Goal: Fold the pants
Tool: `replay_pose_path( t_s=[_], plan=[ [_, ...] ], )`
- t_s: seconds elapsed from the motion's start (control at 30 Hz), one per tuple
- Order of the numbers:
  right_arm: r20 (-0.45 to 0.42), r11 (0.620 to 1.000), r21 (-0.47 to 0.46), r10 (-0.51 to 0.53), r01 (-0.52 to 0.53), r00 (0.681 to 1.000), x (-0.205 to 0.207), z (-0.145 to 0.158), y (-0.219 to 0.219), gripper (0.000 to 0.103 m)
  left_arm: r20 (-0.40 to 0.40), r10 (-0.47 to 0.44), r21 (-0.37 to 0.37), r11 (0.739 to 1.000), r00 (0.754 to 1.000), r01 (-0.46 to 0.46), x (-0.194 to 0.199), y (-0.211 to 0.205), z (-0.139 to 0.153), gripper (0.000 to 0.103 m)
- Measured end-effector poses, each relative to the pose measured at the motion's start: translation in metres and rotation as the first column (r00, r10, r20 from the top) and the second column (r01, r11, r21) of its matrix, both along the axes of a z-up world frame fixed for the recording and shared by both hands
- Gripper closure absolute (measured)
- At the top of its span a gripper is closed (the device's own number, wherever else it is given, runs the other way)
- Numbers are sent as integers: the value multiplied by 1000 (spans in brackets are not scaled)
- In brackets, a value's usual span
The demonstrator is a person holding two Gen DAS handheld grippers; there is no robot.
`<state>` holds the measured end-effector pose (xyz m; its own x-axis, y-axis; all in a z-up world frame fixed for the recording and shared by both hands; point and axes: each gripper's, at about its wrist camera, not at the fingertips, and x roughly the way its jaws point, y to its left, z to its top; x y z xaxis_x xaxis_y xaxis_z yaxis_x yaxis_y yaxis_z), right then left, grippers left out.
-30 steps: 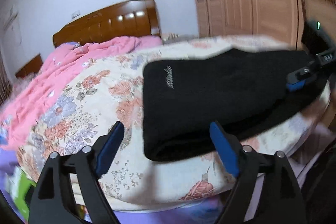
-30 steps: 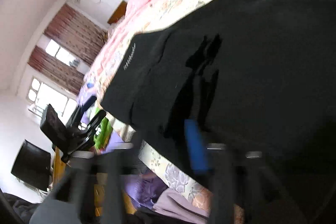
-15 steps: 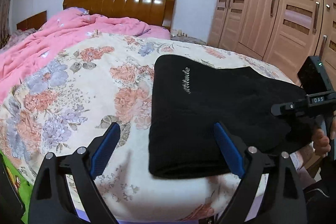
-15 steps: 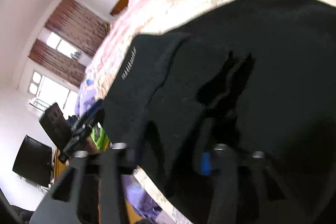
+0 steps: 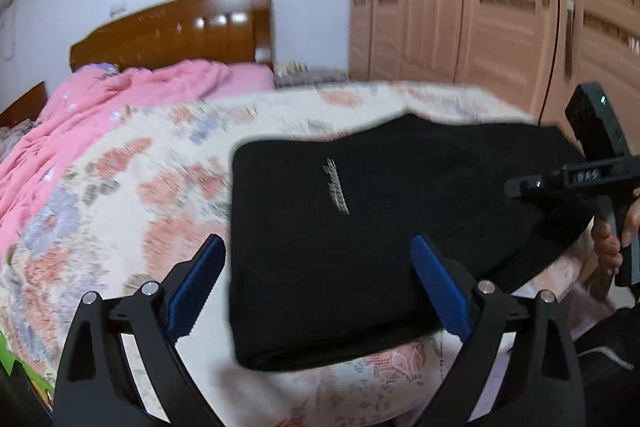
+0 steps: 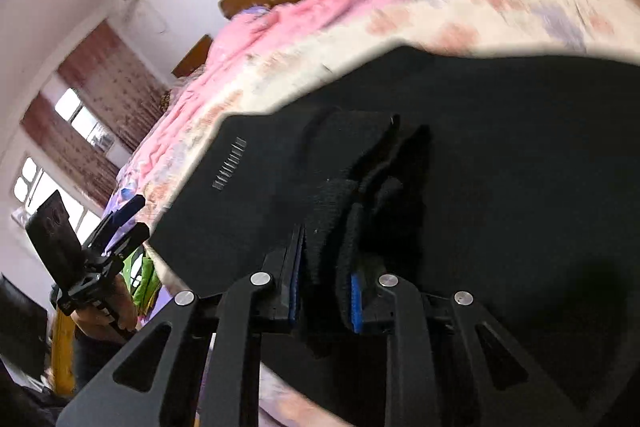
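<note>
Left wrist view: the black pants (image 5: 360, 235) lie flat on the floral bedspread (image 5: 120, 195) near the bed's front edge, already doubled into a broad rectangle with a small grey logo facing up. The left gripper (image 5: 320, 287) hovers above the near left corner of the rectangle; its jaws have just been opening and now stand wide, one blue pad over bare bedspread, the other over cloth. Nothing is pinched. Judgement: it stands wide to take that end of the rectangle. At the far right, the right gripper (image 5: 520, 187) reaches in over the other end, a hand below it on the handle.

Right wrist view: the right gripper (image 6: 326, 291) has just been closing; its jaws are nearly together with a thick bunch of black fabric clamped between the blue pads. The rest of the pants spreads ahead and to the right. Judgement: this end is secured for lifting over into the next fold. The left gripper (image 6: 120, 223) is seen far left, clear of the cloth.
</note>
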<state>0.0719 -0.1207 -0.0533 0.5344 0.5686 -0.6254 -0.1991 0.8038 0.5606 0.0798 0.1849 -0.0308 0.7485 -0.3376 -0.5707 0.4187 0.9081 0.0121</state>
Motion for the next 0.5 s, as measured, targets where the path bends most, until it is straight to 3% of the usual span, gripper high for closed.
replay_pose_path(
  t_s=[0.13, 0.3, 0.5],
  plan=[
    [36, 999, -32, 21, -20, 999, -2, 14, 4, 82, -27, 24, 97, 995, 999, -21, 11, -14, -18, 8],
    [73, 999, -44, 4, -1, 997, -7, 27, 2, 83, -13, 27, 99, 995, 1000, -26, 6, -11, -7, 8],
    [29, 999, -36, -28, 30, 999, -9, 8, -4, 85, -24, 43, 95, 995, 999, -41, 9, -7, -8, 8]
  ],
)
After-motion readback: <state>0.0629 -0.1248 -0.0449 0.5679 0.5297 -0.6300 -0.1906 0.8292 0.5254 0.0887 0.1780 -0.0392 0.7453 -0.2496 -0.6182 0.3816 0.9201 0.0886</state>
